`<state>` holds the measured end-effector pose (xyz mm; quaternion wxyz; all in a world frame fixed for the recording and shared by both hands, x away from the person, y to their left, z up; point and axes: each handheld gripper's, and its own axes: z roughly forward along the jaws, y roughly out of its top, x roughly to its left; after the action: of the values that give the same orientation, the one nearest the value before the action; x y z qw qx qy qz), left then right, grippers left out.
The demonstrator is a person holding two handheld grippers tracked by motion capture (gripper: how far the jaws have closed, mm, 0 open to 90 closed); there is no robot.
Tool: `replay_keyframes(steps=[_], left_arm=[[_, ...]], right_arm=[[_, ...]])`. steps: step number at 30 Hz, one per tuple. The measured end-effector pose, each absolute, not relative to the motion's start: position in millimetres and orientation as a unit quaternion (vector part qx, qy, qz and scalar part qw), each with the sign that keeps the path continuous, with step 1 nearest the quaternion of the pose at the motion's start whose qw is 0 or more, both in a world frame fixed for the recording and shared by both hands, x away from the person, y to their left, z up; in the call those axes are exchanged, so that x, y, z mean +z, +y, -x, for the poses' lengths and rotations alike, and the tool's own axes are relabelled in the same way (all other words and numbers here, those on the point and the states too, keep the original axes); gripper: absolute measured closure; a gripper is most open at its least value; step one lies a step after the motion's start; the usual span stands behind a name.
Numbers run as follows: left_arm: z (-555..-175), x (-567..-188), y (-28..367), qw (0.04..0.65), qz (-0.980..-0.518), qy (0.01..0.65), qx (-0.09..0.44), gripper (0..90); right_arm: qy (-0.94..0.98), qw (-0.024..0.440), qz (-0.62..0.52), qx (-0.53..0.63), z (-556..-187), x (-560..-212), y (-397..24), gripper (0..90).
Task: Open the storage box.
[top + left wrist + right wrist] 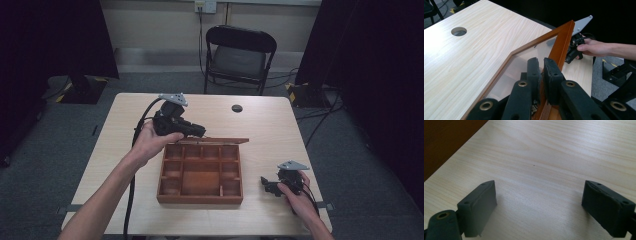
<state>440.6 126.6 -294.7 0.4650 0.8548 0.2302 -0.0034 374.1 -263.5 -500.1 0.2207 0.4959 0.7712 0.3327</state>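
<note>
A brown wooden box [200, 199] with several small compartments stands open on the table's middle. Its lid [215, 141], a wooden frame [560, 47] around a clear pane [524, 60], is raised at the box's far edge. My left gripper [199, 132] is shut on that frame, and the left gripper view shows the jaws [541, 65] pinching its edge. My right gripper [267, 185] rests low on the table to the right of the box, held by a hand [596, 47]. It stands open [539, 195] over bare wood, with the box's dark side [444, 140] at the upper left.
The light wooden table [270, 130] has a round cable hole [237, 108] near its far edge. A black folding chair [239, 55] stands behind the table. Dark curtains hang at both sides. Cables trail on the grey floor at the right.
</note>
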Motion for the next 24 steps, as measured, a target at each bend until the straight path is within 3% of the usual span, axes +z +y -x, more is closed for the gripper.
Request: replay_keyframes(steps=[24], left_arm=[[-439.8,-294.6,125.5,0.464,-0.856,0.228,-0.003,83.8]], right_arm=[[0.771,0.221,-0.496,0.333,-374.1,-500.1,-263.4,11.5]])
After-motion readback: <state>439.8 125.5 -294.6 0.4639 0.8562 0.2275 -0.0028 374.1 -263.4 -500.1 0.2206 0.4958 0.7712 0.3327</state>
